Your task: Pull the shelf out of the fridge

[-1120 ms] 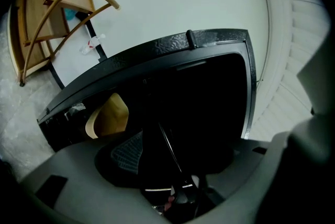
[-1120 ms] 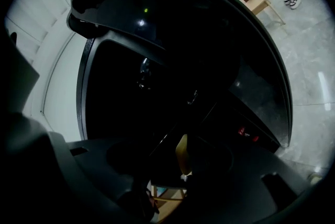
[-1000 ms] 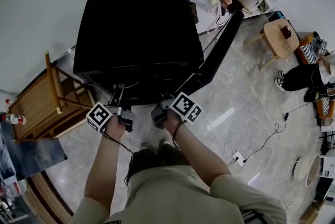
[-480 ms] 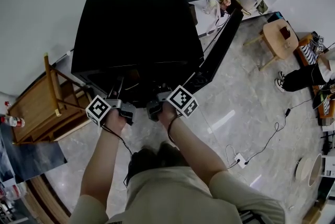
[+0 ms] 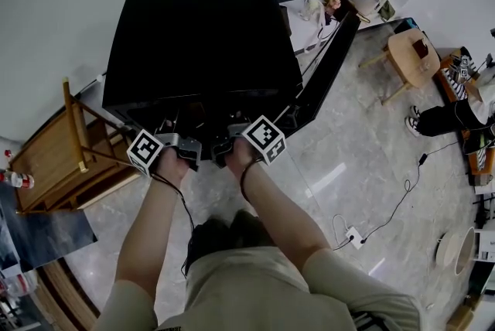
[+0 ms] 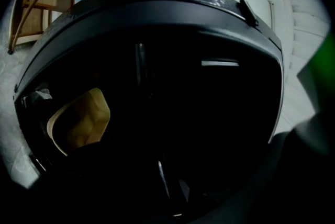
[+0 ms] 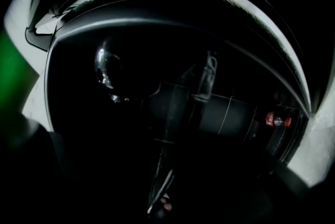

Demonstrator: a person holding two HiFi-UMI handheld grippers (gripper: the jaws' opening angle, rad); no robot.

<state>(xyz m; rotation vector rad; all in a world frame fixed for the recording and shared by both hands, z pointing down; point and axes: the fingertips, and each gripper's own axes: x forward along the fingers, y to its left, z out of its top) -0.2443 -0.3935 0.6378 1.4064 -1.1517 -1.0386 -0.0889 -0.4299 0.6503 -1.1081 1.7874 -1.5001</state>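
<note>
The shelf (image 7: pixel 157 186) sits inside the fridge (image 5: pixel 201 35), down in the dark interior. All you get of it is a thin pale edge running up the lower middle of the right gripper view.

Both your tongs are level at the fridge's open front, side by side and just apart. The left tongs (image 5: pixel 179 138) have just been closing. Their own view is almost black, so I can't tell if they're pressing on the shelf or on nothing. The right tongs (image 5: pixel 224 133) have eased in only a little. The pale edge lies between their jaws, but I can't tell whether the pads touch it.

Deeper in, on the right of the right gripper view, a bottle with a red label (image 7: pixel 275 119) lies on its side. The left gripper view catches a tan shape (image 6: pixel 84 123) low on the left, and I can't tell what it is.

The fridge door (image 5: pixel 325 66) is swung open to your right. A wooden rack (image 5: pixel 73 144) stands just beside the fridge on your left. Across the grey floor (image 5: pixel 363 167) there's a white power strip (image 5: pixel 349 231) with its cable, a round wooden stool (image 5: pixel 414 55), and a seated person's legs (image 5: pixel 448 117) at the far right.
</note>
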